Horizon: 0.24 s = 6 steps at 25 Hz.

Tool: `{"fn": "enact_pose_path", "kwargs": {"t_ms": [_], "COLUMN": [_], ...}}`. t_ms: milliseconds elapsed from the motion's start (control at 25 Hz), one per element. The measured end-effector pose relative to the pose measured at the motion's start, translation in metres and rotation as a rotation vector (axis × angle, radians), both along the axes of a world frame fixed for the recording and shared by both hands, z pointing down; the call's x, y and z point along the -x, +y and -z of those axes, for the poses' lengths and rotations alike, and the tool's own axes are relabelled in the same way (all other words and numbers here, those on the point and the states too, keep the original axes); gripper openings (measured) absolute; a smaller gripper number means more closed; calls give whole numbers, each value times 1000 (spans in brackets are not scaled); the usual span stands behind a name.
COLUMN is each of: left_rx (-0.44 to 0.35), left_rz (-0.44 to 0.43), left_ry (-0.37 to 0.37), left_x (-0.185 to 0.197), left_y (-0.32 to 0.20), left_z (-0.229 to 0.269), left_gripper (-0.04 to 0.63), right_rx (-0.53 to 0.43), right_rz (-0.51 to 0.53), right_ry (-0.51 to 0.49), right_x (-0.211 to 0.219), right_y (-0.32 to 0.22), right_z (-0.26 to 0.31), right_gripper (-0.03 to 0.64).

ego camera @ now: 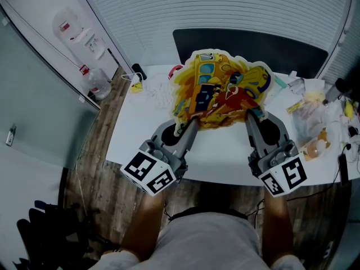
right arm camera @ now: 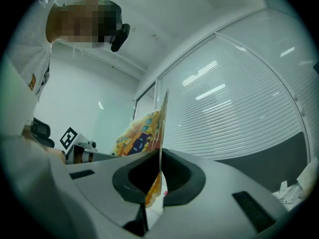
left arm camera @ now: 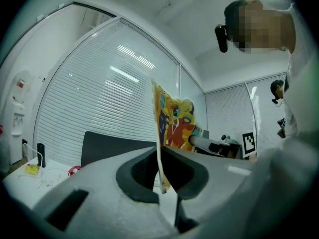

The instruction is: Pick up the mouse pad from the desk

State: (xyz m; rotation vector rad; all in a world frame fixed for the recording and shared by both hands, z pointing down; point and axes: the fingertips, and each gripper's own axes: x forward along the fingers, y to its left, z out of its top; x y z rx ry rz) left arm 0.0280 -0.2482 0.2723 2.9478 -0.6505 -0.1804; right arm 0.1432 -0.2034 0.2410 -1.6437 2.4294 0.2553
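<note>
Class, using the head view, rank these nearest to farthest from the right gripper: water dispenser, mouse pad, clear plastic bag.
1. mouse pad, held by the right gripper.
2. clear plastic bag, on the desk, right side.
3. water dispenser, far left, beyond the desk.

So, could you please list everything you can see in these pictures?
mouse pad: one, yellow, orange and red cartoon print, held up over the desk
desk: one, white, below the mouse pad
dark panel: one, black, at the desk's far edge
plastic bags: several, clear and yellowish, with small clutter at the desk's right end
water dispenser: one, white, far left by the wall
blinds: white, behind the desk
left gripper: one, grey, shut on the mouse pad's near left edge
right gripper: one, grey, shut on its near right edge
</note>
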Motion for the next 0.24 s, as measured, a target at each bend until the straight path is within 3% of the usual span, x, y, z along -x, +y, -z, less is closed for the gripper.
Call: {"fn": "enact_pose_path", "kwargs": {"t_ms": [240], "left_rx": [-4], "left_rz": [4], "left_ry": [-4], "left_x": [-1], "left_y": [0], "left_z": [-1], "left_gripper": [23], "right_rx": [-2], "right_rz": [5], "right_ry": [4], "right_x": [-1], "right_y": [-1], "right_z": [-1], "right_gripper": [18]}}
